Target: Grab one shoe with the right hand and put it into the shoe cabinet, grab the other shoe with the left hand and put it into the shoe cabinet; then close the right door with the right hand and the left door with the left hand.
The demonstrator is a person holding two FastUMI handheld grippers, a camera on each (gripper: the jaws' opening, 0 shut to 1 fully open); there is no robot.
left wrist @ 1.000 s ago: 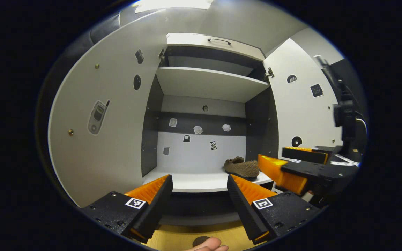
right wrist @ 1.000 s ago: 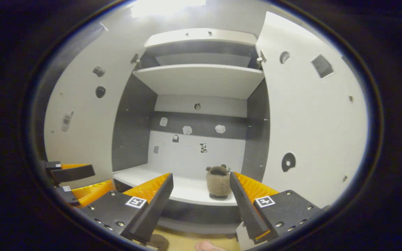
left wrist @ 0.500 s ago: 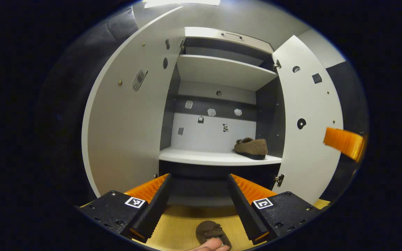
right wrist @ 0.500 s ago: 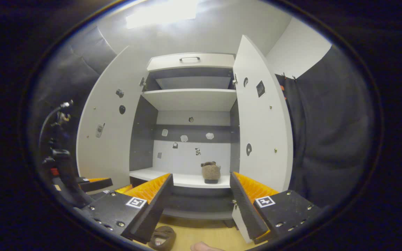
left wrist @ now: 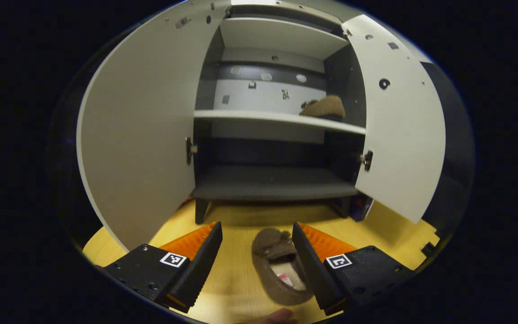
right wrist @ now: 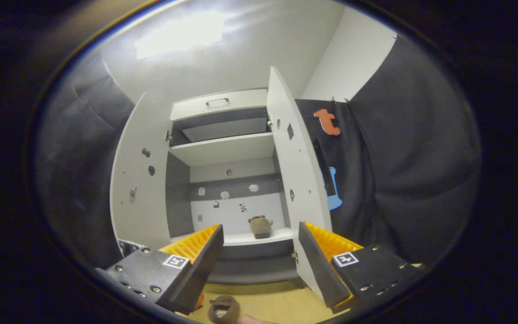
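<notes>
Left gripper view, nearest first: left gripper (left wrist: 255, 252) released, fingers spread wide, aimed down at the wooden floor (left wrist: 389, 234). A brown slipper (left wrist: 281, 265) lies on the floor between the two fingers, closer to the finger on the view's right, whose inner edge overlaps its side in the picture; actual contact cannot be told. The finger on the view's left stands clear of it. Slipper toe points toward the shoe cabinet (left wrist: 272, 180), opening facing up. Beyond the slipper, the cabinet stands on the floor with both doors swung open: left door (left wrist: 142, 130) and right door (left wrist: 398, 121). Dark bottom shelf (left wrist: 272, 189) carries nothing visible. On the white middle shelf (left wrist: 241, 115), toward its right end and near the right side wall, rests the second brown slipper (left wrist: 324, 107). Right gripper view: right gripper (right wrist: 261, 265) released too, fingers wide apart, gripping nothing, held back from the cabinet. Low at the bottom edge, below and between its fingers, part of the floor slipper shows. Farther off, the shelved slipper sits at the right end of the middle shelf, beside the open right door.
</notes>
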